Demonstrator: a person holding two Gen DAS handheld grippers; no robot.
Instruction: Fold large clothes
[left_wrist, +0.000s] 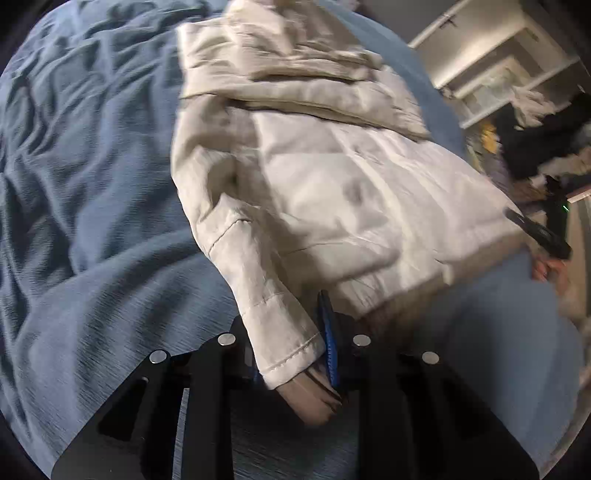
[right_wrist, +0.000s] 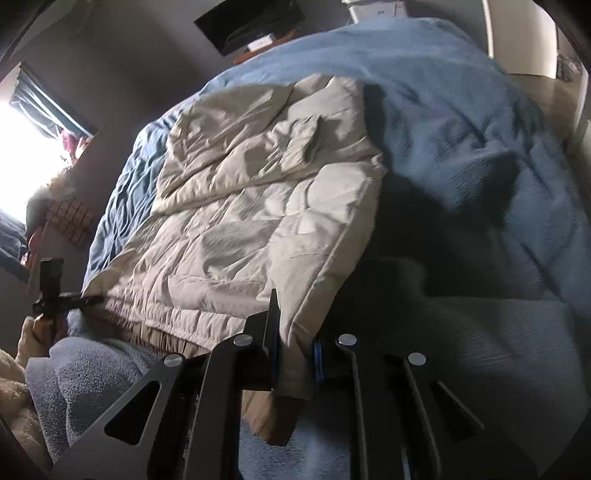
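A cream quilted jacket (left_wrist: 332, 177) lies spread on a blue bedspread (left_wrist: 92, 184). My left gripper (left_wrist: 295, 354) is shut on the jacket's hem corner with its tan ribbed cuff. The jacket also shows in the right wrist view (right_wrist: 251, 221). My right gripper (right_wrist: 295, 354) is shut on the other hem corner. Each gripper shows small in the other's view: the right one (left_wrist: 543, 232) at the jacket's far edge, the left one (right_wrist: 62, 295) likewise.
The blue bedspread (right_wrist: 461, 129) covers the whole bed. White shelves with clutter (left_wrist: 491, 77) stand past the bed's edge. A bright window (right_wrist: 26, 158) is at the left and a dark screen (right_wrist: 251, 22) is on the far wall.
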